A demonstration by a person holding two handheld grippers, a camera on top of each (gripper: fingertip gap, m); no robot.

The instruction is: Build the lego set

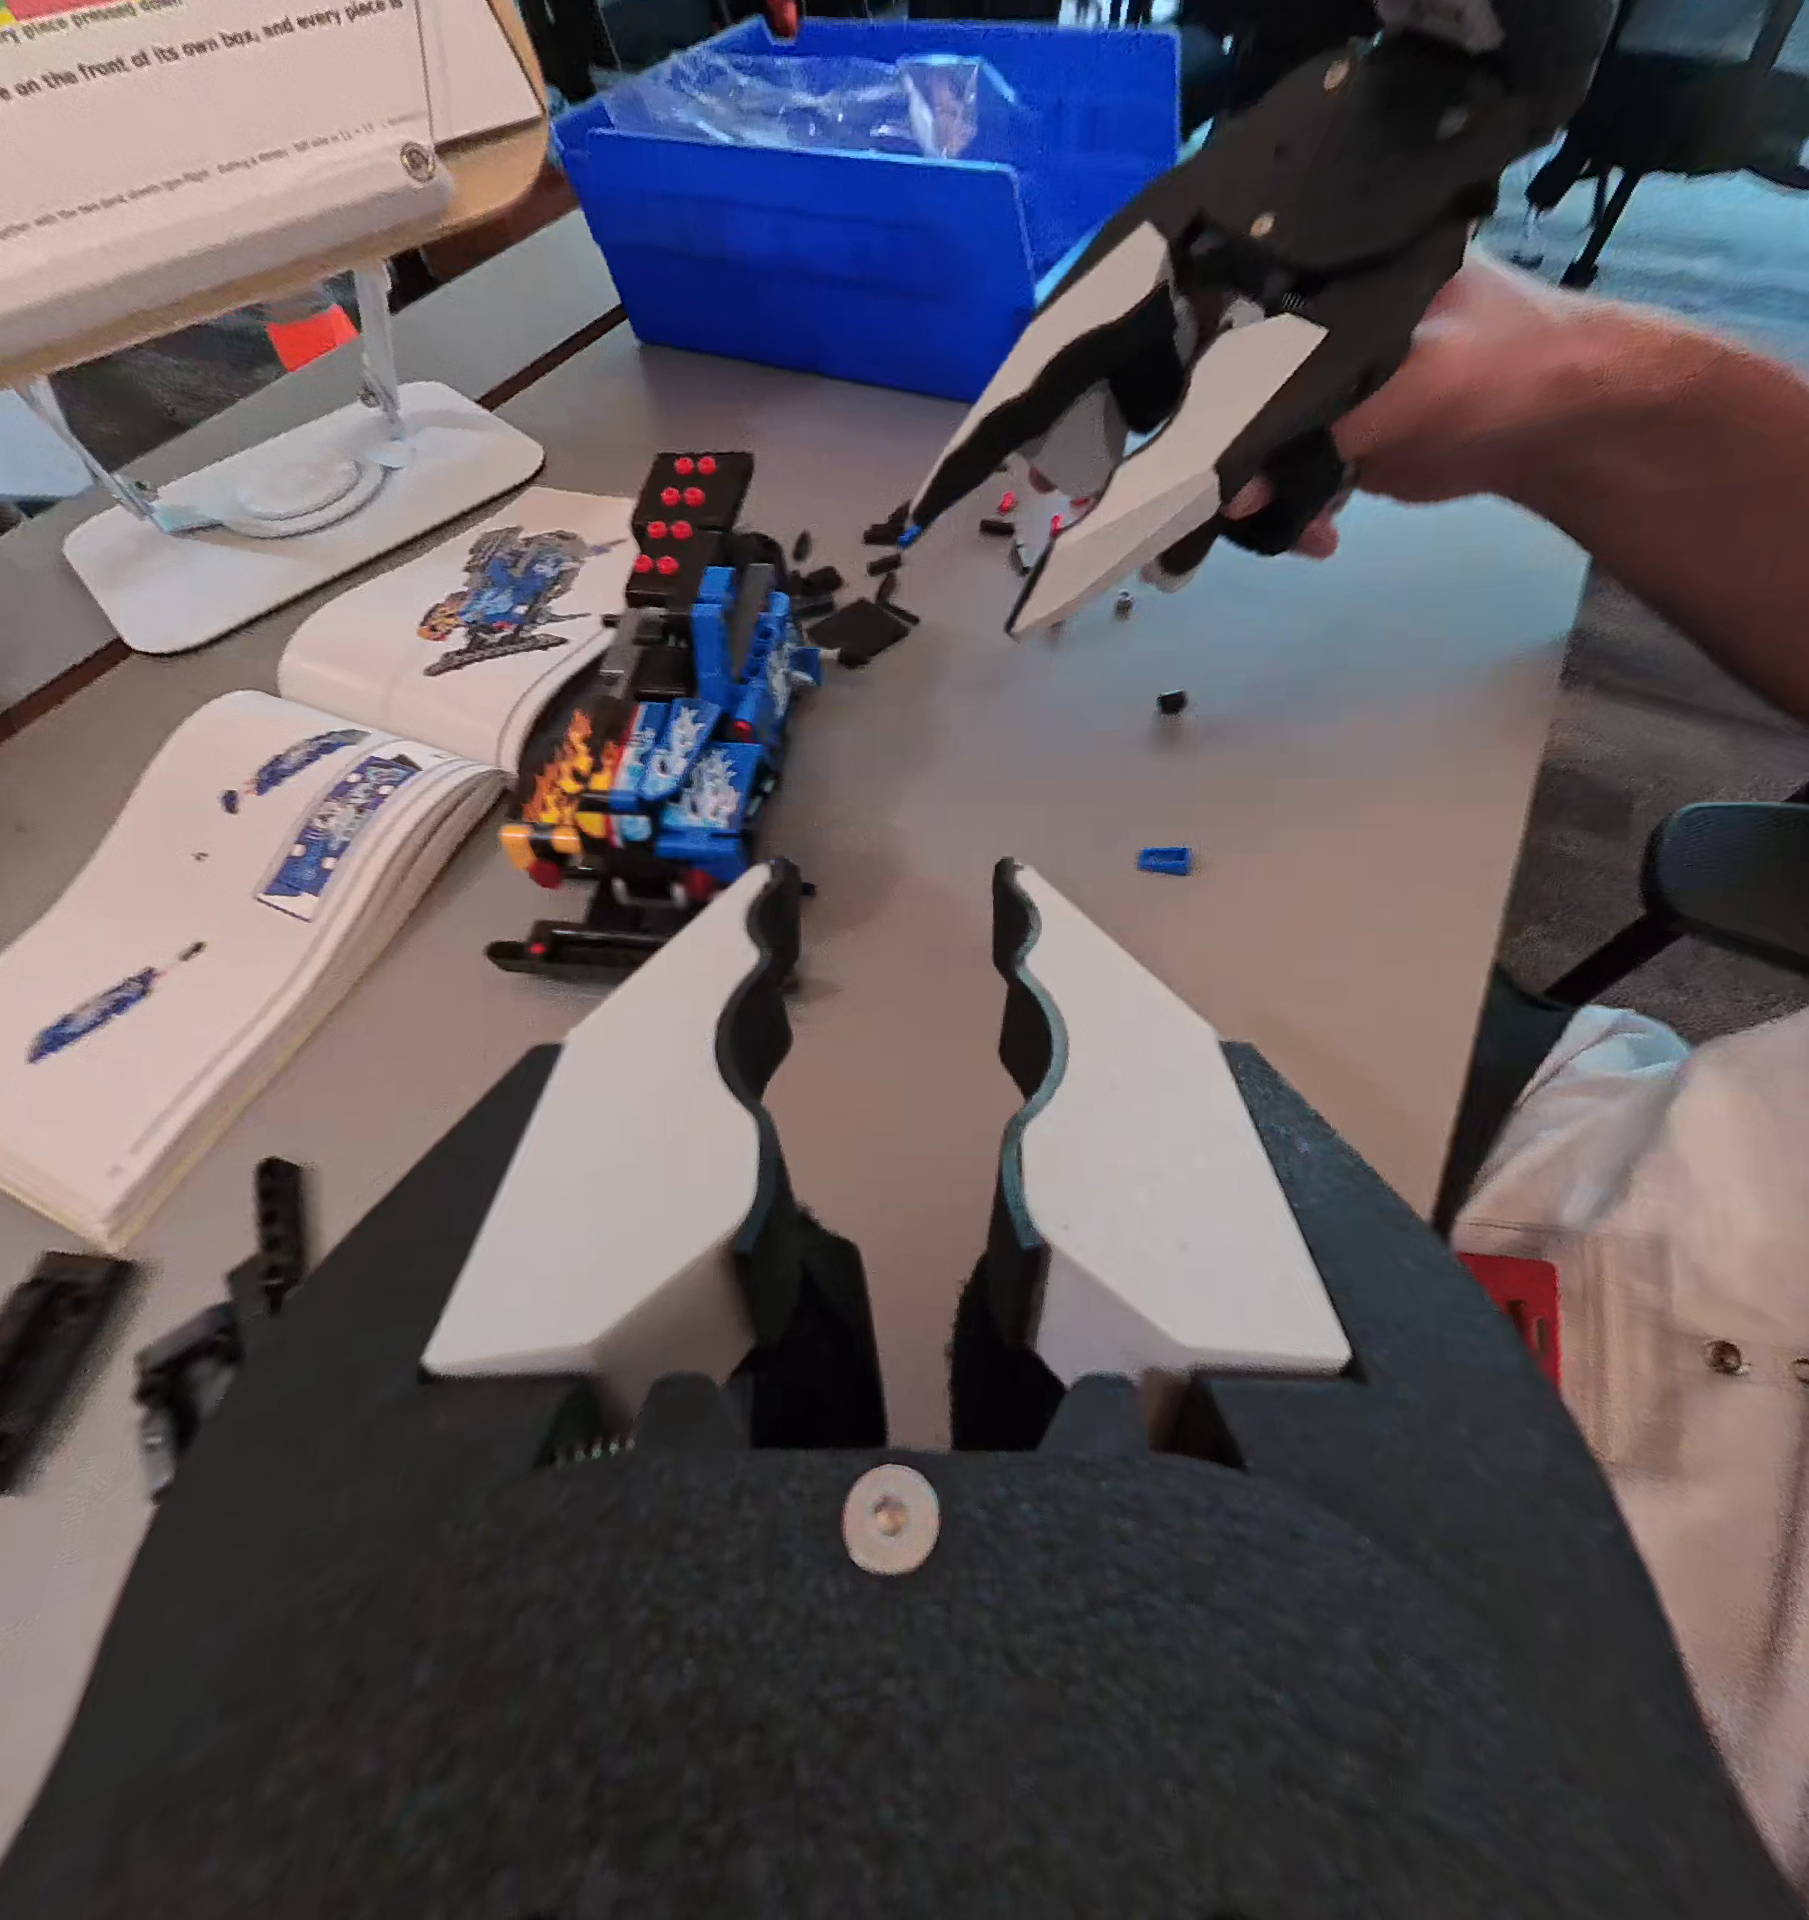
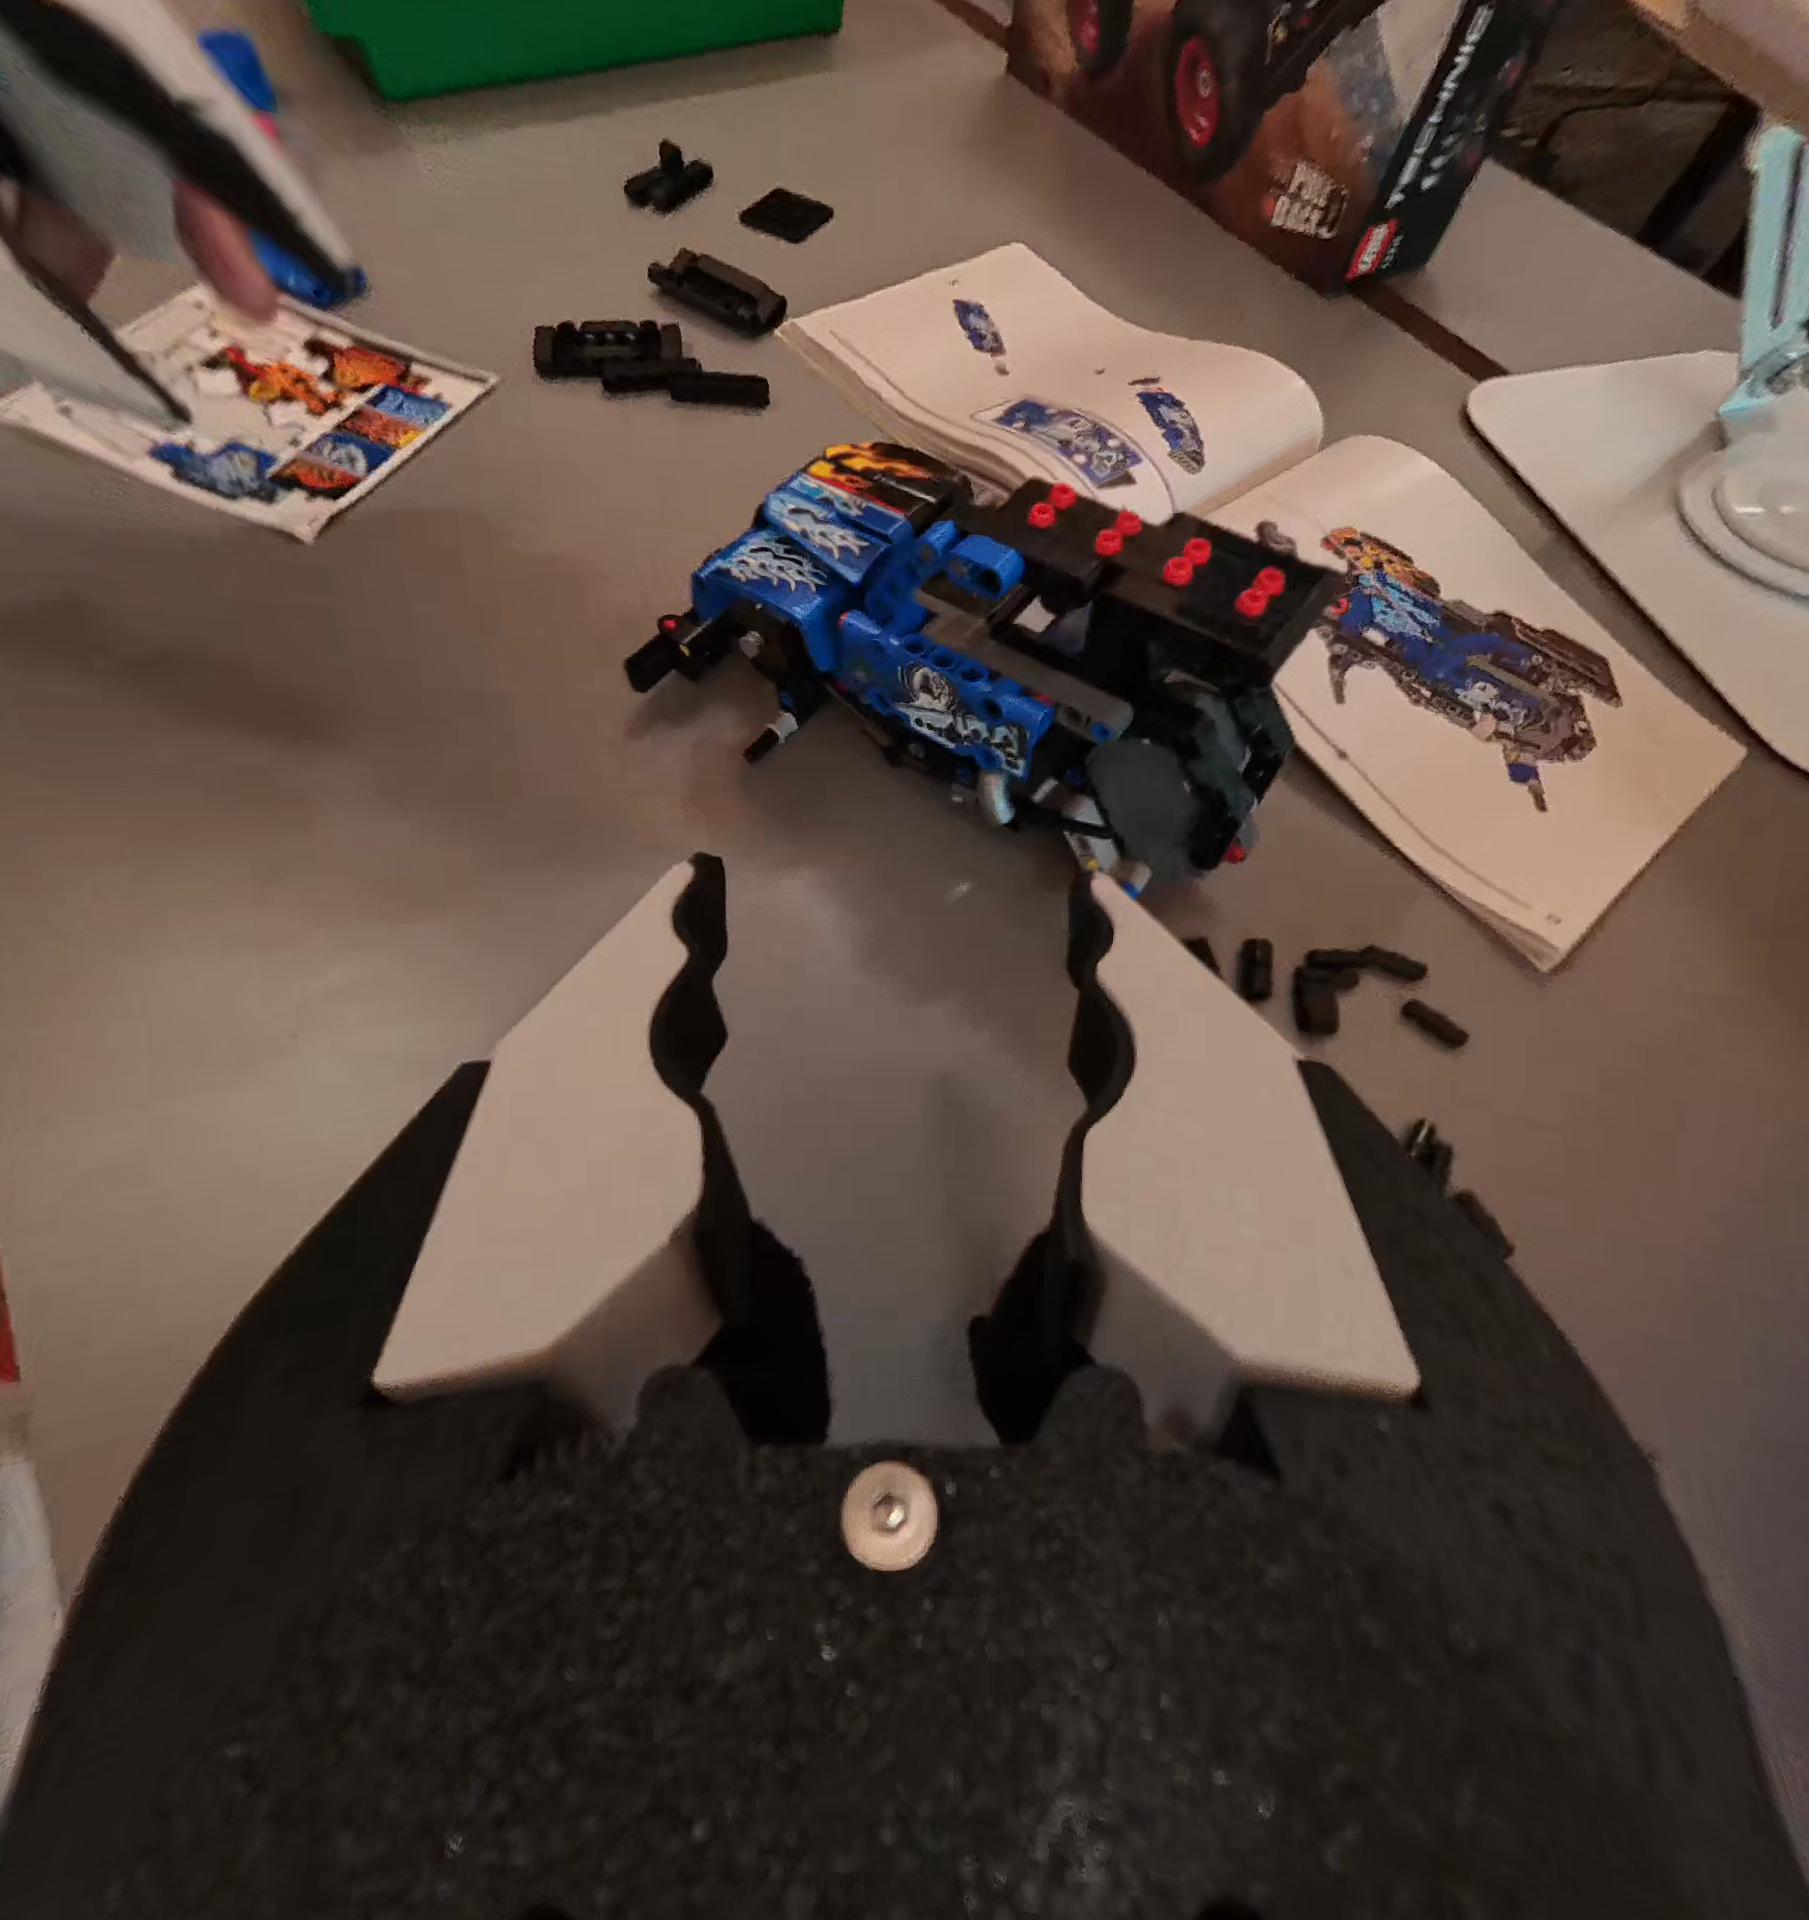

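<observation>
The half-built truck (image 2: pixel 983 644), blue and black with flame stickers and red studs along its black rear deck, lay near the middle of the grey desk (image 2: pixel 360 675), its far side against the open instruction booklet (image 2: pixel 1243 457). The right gripper (image 2: pixel 895 883) hovered just short of the truck with its jaws wide and nothing between them. The left gripper (image 1: pixel 895 883) was likewise empty, jaws parted a little less widely, with its left fingertip (image 1: pixel 765 894) close to the truck's front end. Loose black pieces (image 2: pixel 651 358) were scattered beyond the truck, small black pins (image 2: pixel 1347 982) lay just beside the right gripper, and a single small blue piece (image 1: pixel 1165 859) sat apart on the bare desk. A sticker sheet (image 2: pixel 287 416) lay off to one side, a blue bin (image 1: pixel 858 208) stood at the far end, and the set's box (image 2: pixel 1326 135) stood behind the booklet. The step in hand looked like choosing the next part, since neither gripper carried anything. To do it well, the open page should be checked first, then one piece picked cleanly near the fingertips, square across its flat sides so it would not twist. The other gripper ought to steady the truck by its solid blue body, not by the stickered panels or the thin axles poking out, so that pressing a pin home would not shove the model across the desk or pop earlier joints loose.
</observation>
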